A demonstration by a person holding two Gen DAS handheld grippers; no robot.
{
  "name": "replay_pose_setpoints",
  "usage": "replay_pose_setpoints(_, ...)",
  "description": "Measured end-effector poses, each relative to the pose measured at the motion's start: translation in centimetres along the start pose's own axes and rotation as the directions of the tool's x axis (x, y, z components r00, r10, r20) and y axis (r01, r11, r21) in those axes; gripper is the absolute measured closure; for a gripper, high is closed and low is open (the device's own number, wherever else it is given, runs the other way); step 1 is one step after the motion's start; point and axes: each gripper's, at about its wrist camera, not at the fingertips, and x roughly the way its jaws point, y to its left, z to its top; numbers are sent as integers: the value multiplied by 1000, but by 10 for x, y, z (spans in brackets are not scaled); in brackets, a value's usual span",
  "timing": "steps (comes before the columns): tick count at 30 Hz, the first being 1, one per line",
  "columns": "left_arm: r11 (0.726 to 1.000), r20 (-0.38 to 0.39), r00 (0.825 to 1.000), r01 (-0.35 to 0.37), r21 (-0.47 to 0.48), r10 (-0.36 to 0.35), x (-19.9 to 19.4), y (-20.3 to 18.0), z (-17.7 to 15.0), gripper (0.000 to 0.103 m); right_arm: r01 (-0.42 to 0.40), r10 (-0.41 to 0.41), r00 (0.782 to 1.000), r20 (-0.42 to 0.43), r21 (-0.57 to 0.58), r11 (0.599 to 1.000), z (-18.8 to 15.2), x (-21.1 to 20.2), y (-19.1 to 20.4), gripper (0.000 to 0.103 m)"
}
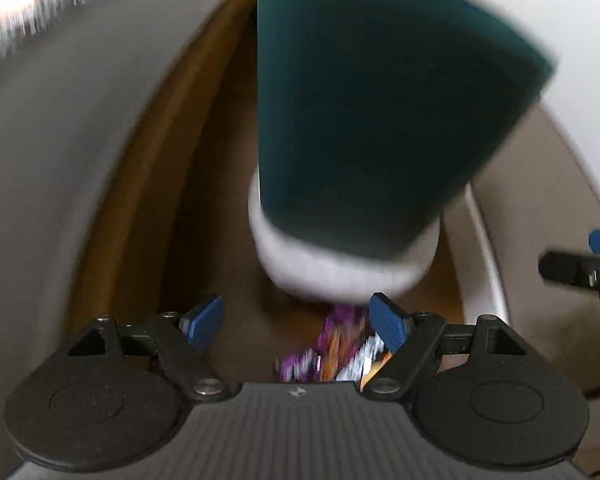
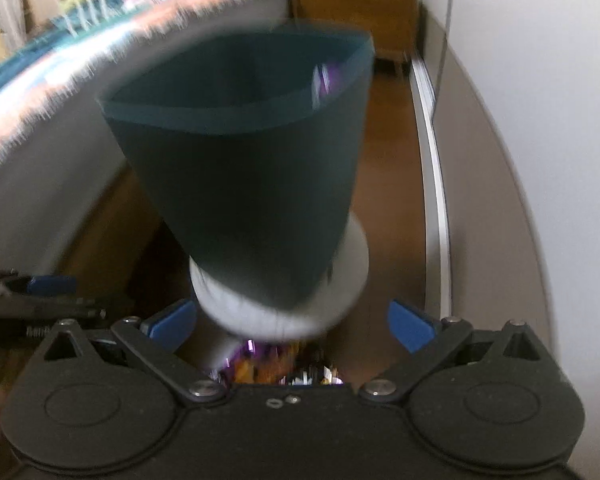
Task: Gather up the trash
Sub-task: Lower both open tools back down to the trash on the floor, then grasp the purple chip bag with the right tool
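A dark teal waste bin (image 2: 240,184) with a white base stands mid-frame on the wood floor, a purple wrapper (image 2: 326,80) inside its rim, another purple-orange wrapper (image 1: 340,348) blurred at its foot.

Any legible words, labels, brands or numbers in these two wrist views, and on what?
None can be read.
Purple and orange wrapper: printing on it, too blurred to read.
Teal bin: no text shows.
Left gripper, right gripper: no lettering.

Dark teal bin (image 2: 240,184) on a white base (image 2: 284,300). Just ahead of the jaws, a purple, orange and white wrapper (image 1: 336,352), blurred. Blue pads (image 1: 388,322) on black grippers. Brown wooden floor (image 2: 384,208) beyond.
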Motion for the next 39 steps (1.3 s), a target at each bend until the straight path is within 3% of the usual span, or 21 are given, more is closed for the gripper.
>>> replay_pose_setpoints(4,1000,-93,995,-18,9,19,36,3,-41,23,71,-67,996,-53,79,994,-25,53,1,3)
replay_pose_setpoints(11,999,-180,983,-40,-3,39,69,17,-92,23,91,-65,990,-129,204,975,-52,144,21,4)
replay_pose_setpoints(21,997,-210,975,-73,2,72,92,27,-107,23,144,-79,974,-213,310,940,-68,221,48,4)
replay_pose_setpoints(26,996,-220,972,-89,-9,84,103,31,-111,23,183,-116,966,-232,292,939,-72,247,55,5)
replay_pose_setpoints(28,996,-219,972,-91,-8,87,105,32,-112,23,174,-104,964,-244,282,944,-77,255,55,23)
replay_pose_setpoints(32,996,-220,971,-93,-13,88,109,32,-113,23,123,-46,967,-252,297,947,-80,260,50,46)
replay_pose_setpoints(34,995,-223,971,-97,-17,91,112,32,-114,23,106,-28,966,-255,296,949,-84,256,48,68)
replay_pose_setpoints(39,995,-228,969,-98,-25,89,117,33,-114,23,66,15,972,-233,336,939,-100,237,29,81)
